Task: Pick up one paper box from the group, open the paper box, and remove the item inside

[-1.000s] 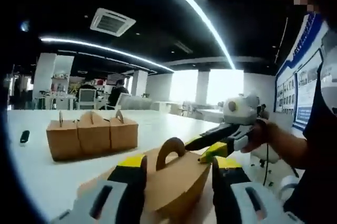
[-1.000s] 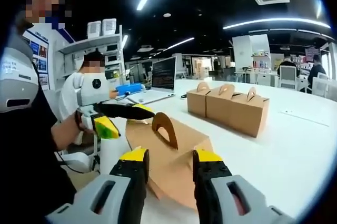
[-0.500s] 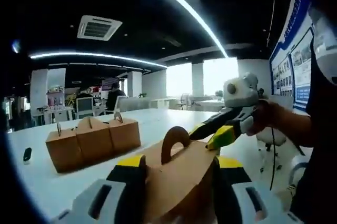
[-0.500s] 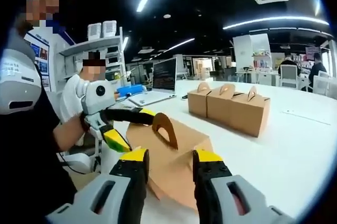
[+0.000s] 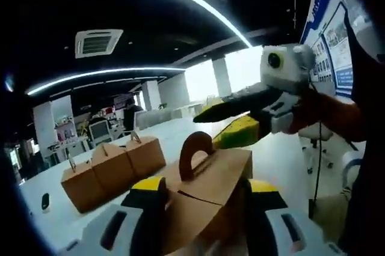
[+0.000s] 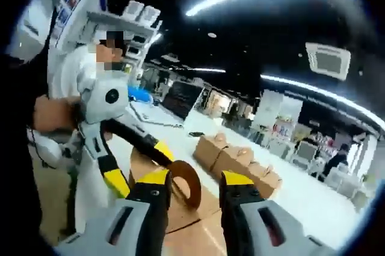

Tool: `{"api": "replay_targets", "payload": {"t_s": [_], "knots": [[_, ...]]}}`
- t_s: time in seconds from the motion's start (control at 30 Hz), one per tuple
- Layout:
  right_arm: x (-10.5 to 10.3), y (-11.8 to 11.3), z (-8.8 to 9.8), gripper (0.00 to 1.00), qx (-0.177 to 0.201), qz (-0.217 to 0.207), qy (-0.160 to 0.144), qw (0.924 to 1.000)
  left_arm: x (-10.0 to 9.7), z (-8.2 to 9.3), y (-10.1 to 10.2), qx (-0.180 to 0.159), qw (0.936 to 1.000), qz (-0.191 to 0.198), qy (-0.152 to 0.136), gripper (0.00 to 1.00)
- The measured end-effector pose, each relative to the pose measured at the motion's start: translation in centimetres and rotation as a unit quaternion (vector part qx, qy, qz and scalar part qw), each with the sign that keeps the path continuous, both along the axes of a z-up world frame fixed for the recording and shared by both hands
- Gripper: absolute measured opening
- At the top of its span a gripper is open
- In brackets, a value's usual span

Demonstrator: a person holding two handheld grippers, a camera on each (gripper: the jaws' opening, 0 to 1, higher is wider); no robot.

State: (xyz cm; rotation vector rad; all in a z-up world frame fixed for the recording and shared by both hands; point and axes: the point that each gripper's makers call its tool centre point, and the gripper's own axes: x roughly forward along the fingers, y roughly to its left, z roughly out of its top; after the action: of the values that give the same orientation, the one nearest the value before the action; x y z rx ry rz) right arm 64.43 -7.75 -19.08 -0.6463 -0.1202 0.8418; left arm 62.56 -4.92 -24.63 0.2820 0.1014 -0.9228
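Paper box: brown, with an arched handle; in the left gripper view it (image 5: pixel 210 178) fills the lower centre of the frame, tilted, its handle rising at the middle. In the right gripper view its handle and top (image 6: pixel 187 191) sit at lower centre.
Left gripper: in its own view its (image 5: pixel 204 199) two yellow-tipped jaws stand close on either side of the box at the bottom of the frame, pressed against its sides, holding it. In the right gripper view it (image 6: pixel 135 163) enters from the left, jaws spread around the box's near end.
Right gripper: in its own view it (image 6: pixel 192 181) rises from the bottom centre, jaws parted at a middling width, the handle between the tips; whether the tips touch the box cannot be told. In the left gripper view it (image 5: pixel 231 125) reaches in from the upper right, jaws apart, just above the box.
Hand: grips the right gripper at the right edge of the left gripper view (image 5: pixel 325 112).
Group of boxes: three brown boxes in a touching row, left of centre (image 5: pixel 111 169); right of centre in the right gripper view (image 6: pixel 237 163).
Table: white, under the row (image 5: pixel 60 214).
Laptop: open, upper centre-left (image 6: pixel 180 100).
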Motion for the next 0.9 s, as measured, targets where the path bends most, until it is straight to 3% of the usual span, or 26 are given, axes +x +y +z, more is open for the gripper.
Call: {"api": "replay_targets", "payload": {"t_s": [0.07,0.13,0.33,0.6,0.7,0.9], "knots": [[0.3,0.1,-0.3,0.32,-0.076,-0.02,-0.049,0.9957,0.0,-0.1,0.1,0.007,1.0,0.0,-0.006,0.54],[0.3,0.5,-0.8,0.31,-0.131,-0.021,-0.079,0.988,0.0,-0.2,0.1,0.014,0.9999,0.0,-0.009,0.54],[0.8,1.0,-1.0,0.28,-0.217,-0.04,-0.156,0.9628,0.0,-0.4,0.0,0.037,0.9991,0.002,-0.022,0.54],[0.0,0.7,-0.5,0.26,-0.226,-0.041,-0.184,0.9558,-0.1,-0.4,-0.3,0.045,0.9986,0.001,-0.028,0.54],[-0.5,0.6,-0.3,0.26,-0.239,-0.04,-0.201,0.949,-0.1,-0.4,-0.5,0.051,0.9982,0.002,-0.031,0.54],[-0.6,0.3,-0.4,0.22,-0.245,-0.042,-0.206,0.9466,-0.2,-0.5,-0.8,0.061,0.9974,0.001,-0.038,0.54]]}}
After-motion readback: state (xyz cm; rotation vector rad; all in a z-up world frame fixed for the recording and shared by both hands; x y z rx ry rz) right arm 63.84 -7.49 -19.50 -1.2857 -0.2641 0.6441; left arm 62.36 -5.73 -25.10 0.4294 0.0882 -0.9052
